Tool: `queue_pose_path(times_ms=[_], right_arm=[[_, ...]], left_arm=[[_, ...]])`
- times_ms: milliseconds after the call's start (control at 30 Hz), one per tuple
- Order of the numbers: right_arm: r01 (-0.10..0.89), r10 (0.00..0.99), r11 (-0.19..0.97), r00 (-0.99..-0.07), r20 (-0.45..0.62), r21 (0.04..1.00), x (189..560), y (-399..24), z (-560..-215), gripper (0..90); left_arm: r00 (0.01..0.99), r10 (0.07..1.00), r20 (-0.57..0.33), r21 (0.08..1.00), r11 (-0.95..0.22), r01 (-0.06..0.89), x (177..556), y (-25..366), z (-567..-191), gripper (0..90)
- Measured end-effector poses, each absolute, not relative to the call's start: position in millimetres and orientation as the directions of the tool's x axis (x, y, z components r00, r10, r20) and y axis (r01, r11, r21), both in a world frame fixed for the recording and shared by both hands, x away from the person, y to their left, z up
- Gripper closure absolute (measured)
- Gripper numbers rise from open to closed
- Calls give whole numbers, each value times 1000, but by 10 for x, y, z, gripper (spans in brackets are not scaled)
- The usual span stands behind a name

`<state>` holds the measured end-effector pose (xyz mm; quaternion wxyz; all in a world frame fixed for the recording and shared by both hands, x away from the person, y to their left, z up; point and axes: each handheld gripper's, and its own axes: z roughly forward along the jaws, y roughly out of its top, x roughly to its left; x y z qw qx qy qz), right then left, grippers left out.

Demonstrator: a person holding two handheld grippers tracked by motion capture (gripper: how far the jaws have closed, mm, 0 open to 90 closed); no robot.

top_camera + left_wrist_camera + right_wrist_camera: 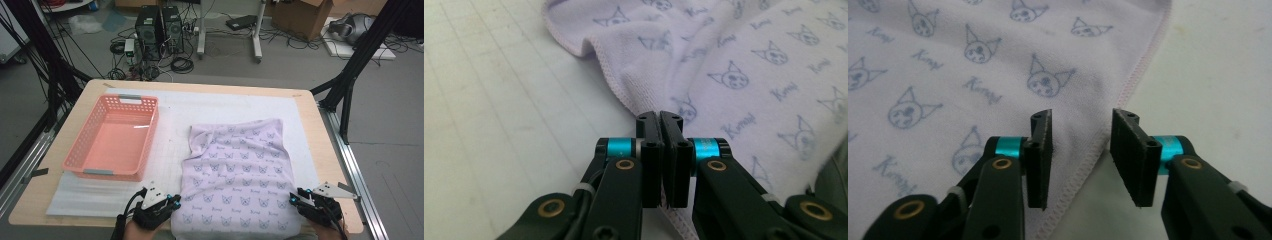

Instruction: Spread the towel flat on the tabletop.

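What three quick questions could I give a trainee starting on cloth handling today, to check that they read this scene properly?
1. True or false: the left gripper has its jaws shut on the hem of the towel.
2. The right gripper has: A) jaws shut on the towel, B) jaws apart with the towel's hem between them, C) jaws over the basket.
3. What lies inside the pink basket?

Key
1. True: the pads meet on the hem along the towel's left edge.
2. B: the stitched right edge runs through the gap, unpressed.
3. Nothing; it stands empty on the white mat, left of the towel.
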<state>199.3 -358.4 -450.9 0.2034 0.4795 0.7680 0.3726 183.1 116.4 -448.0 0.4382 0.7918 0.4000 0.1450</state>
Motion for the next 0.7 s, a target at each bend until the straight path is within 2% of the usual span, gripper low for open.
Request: queue_pose_path(times_ms=[67, 100, 133, 167, 233, 267, 400, 500, 600, 667, 700], right_arm=[[581, 871, 286, -490, 46, 762, 2002, -3527, -4497, 811], [581, 871, 286, -490, 46, 762, 2002, -3527, -4497, 811], [582, 859, 295, -509, 56, 757, 1998, -3517, -4491, 848], [592, 862, 326, -506, 25, 737, 1955, -3511, -4452, 862], [603, 866, 366, -499, -22, 709, 1884, -3555, -4408, 865], [602, 868, 368, -496, -30, 708, 1855, -3580, -4407, 865], [618, 874, 320, -486, 29, 718, 1775, -3661, -4412, 823], [594, 881, 272, -470, 52, 757, 1805, -3628, -4409, 629], [588, 884, 274, -467, 42, 761, 1828, -3617, -4414, 605], [589, 888, 263, -457, 47, 764, 1845, -3614, -4426, 596], [592, 892, 257, -450, 49, 764, 1861, -3623, -4441, 589]], left_arm=[[644, 754, -129, 813, -291, 504, 1766, 1186, -4502, 858], [646, 751, -134, 819, -283, 499, 1756, 1186, -4515, 858], [642, 756, -129, 825, -278, 492, 1757, 1184, -4522, 817], [621, 773, -129, 830, -259, 494, 1803, 1182, -4531, 604], [612, 778, -143, 835, -237, 496, 1848, 1175, -4537, 507], [612, 778, -143, 835, -237, 496, 1848, 1175, -4537, 491], [623, 766, -158, 845, -222, 487, 1976, 1121, -4532, 466], [619, 759, -203, 841, -188, 506, 2100, 1060, -4521, 445], [629, 749, -209, 824, -211, 526, 2173, 958, -4566, 444], [639, 758, -133, 827, -271, 493, 2141, 890, -4577, 469], [633, 771, -61, 829, -314, 462, 2094, 872, -4577, 590]])
